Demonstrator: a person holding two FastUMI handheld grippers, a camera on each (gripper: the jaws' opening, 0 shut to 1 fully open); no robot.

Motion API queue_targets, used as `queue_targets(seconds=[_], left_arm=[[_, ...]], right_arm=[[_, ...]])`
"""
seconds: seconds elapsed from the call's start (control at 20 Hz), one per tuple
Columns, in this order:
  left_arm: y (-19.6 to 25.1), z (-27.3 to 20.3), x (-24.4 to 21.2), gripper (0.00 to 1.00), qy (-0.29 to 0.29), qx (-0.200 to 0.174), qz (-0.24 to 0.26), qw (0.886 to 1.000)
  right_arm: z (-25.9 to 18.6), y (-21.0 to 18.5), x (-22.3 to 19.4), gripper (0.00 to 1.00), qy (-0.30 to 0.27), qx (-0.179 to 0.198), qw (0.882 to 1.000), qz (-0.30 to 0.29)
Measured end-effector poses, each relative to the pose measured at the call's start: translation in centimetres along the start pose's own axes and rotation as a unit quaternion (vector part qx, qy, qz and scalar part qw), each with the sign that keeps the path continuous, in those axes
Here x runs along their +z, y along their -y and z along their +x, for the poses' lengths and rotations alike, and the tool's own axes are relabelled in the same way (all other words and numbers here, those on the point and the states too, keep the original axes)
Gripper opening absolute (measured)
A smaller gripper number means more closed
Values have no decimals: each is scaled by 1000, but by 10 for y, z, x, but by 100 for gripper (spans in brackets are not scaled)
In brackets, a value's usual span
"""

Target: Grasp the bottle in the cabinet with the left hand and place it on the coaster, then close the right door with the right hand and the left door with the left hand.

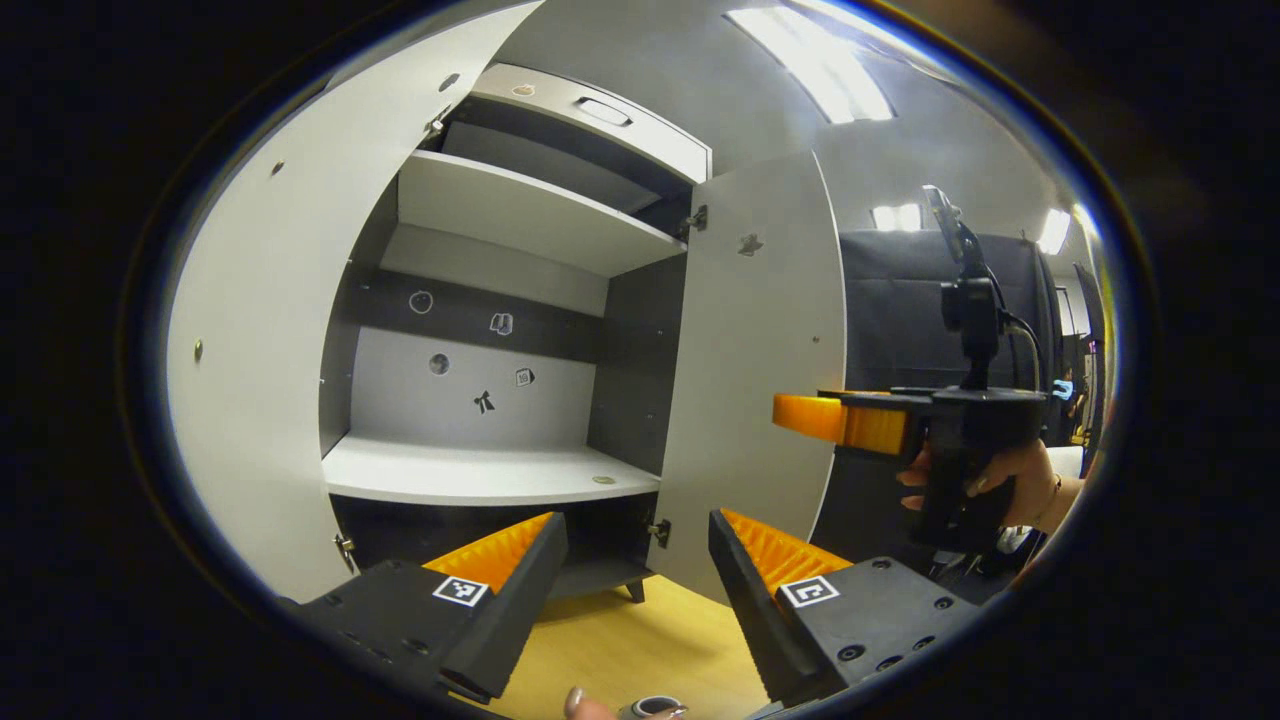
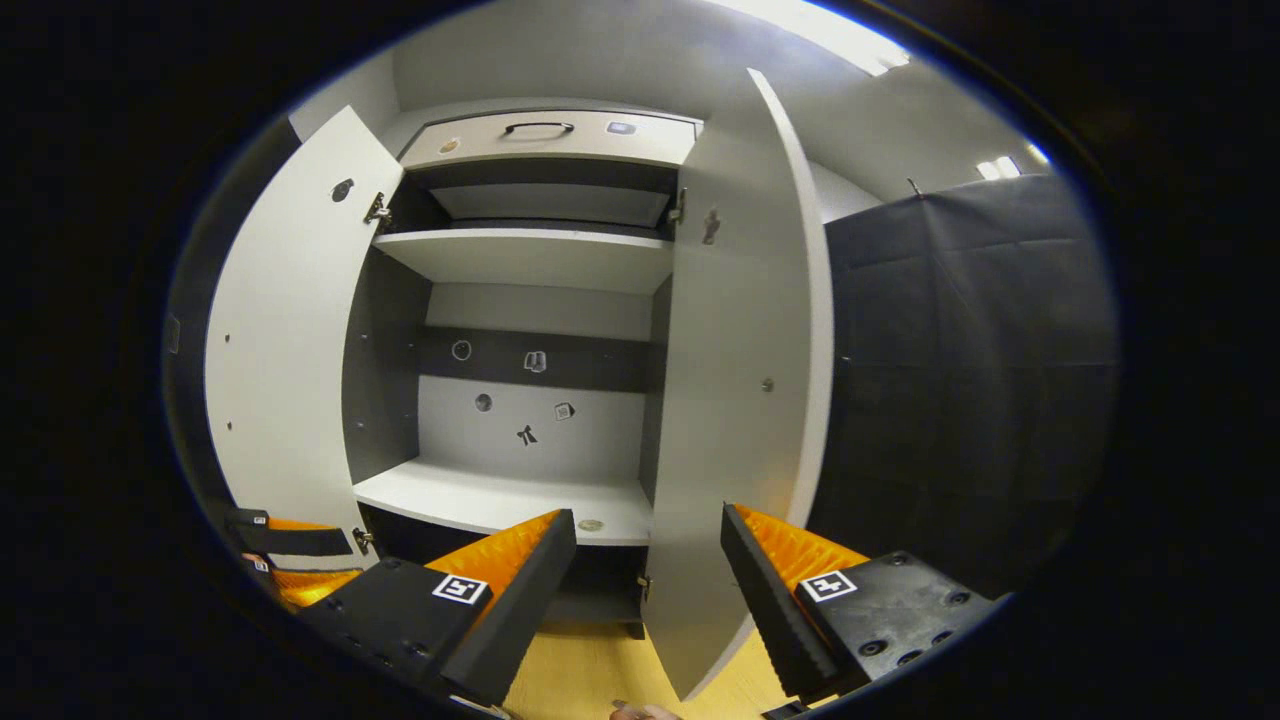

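In the left gripper view the left claw (image 1: 636, 560) stands spread wide with nothing between its fingers, low over the yellow wooden table (image 1: 620, 640); at the very bottom edge, just below the claw, a small round grey rim (image 1: 652, 707) shows beside a fingertip, perhaps the bottle's top, though too little is seen to tell, and the coaster cannot be made out; beyond stands the white cabinet (image 1: 480, 470) with both doors swung open, the left door (image 1: 250, 350) large at the near left, the right door (image 1: 750, 370) edge-on toward the right; its shelves are bare, the back panel carrying small stickers (image 1: 500, 323); to the right of the right door a hand (image 1: 1010, 480) holds the right claw (image 1: 800, 412) level, its jaw gap not discernible from here; in the right gripper view the right claw (image 2: 648, 560) is spread and holds nothing, facing the right door's (image 2: 740, 400) edge; a drawer (image 2: 550, 138) with a handle tops the cabinet (image 2: 500, 495).
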State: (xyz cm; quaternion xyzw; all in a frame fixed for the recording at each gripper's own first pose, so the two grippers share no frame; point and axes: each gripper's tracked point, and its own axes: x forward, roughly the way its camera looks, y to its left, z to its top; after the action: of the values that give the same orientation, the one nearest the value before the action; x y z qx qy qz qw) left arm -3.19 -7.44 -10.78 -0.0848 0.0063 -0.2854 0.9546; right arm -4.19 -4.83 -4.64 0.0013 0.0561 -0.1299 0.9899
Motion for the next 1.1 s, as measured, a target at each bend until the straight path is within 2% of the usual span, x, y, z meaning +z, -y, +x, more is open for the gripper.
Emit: queue_targets(seconds=[0.1,0.25,0.3,0.35,0.45,0.7,0.95,1.1], left_arm=[[2,10,6,90,-3,-13,2,1000],[5,26,1,90,-20,-22,-3,1000],[5,31,-1,86,-28,-21,-8,999],[5,36,-4,90,-34,-18,-15,999],[6,45,-3,90,-37,-9,-27,999],[3,60,6,90,-32,43,-8,999],[-3,57,13,90,-27,94,-19,995],[-15,43,16,90,-29,141,-1,990]], right_arm=[[-18,28,-1,94,-2,-35,999,6],[-38,75,-1,97,5,-87,996,5],[-42,91,-2,97,8,-102,995,3],[-41,104,-2,97,10,-112,994,3],[-33,125,-5,97,7,-116,993,1],[13,137,-10,98,3,-57,998,10],[41,115,-16,95,-11,38,999,30],[44,96,-19,94,-22,81,995,60]])
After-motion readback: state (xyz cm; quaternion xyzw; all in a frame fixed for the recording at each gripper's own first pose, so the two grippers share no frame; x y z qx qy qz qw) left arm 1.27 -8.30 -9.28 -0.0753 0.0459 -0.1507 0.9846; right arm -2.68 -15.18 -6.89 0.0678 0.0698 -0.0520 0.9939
